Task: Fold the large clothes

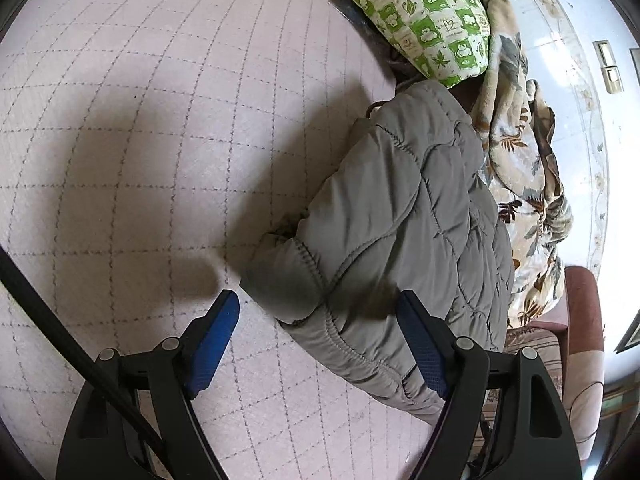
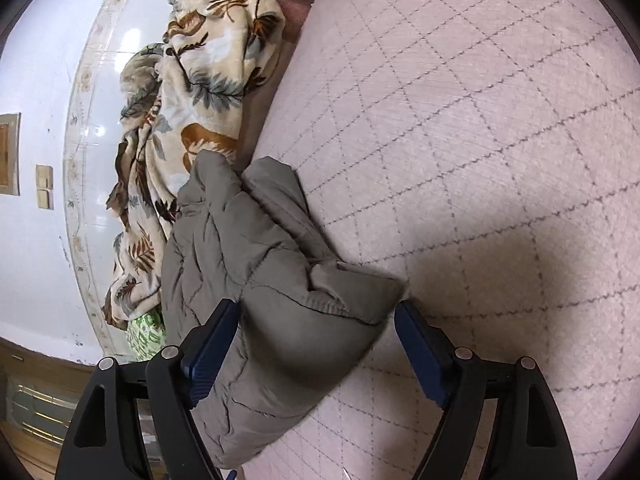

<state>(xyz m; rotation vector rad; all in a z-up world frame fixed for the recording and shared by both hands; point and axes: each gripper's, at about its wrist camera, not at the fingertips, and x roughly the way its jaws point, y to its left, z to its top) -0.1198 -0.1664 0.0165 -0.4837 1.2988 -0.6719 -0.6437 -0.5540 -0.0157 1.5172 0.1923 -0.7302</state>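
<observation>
A grey quilted puffer jacket (image 1: 404, 216) lies bundled in a thick fold on the pink checked bed cover (image 1: 160, 140). My left gripper (image 1: 320, 312) hangs open just above the jacket's near end; its blue pads stand apart and a corner of the jacket lies between them without being pinched. In the right wrist view the same jacket (image 2: 256, 264) lies in front of my right gripper (image 2: 316, 316), whose jaws stand wide. A folded flap of the jacket sits in the gap, and neither pad presses on it.
A leaf-patterned fleece blanket (image 2: 200, 92) is heaped along the wall side of the bed. A green-and-white patterned pillow (image 1: 420, 12) lies beyond the jacket. A reddish headboard (image 1: 580, 312) stands at the bed's end, with wall switches (image 2: 44, 192) above.
</observation>
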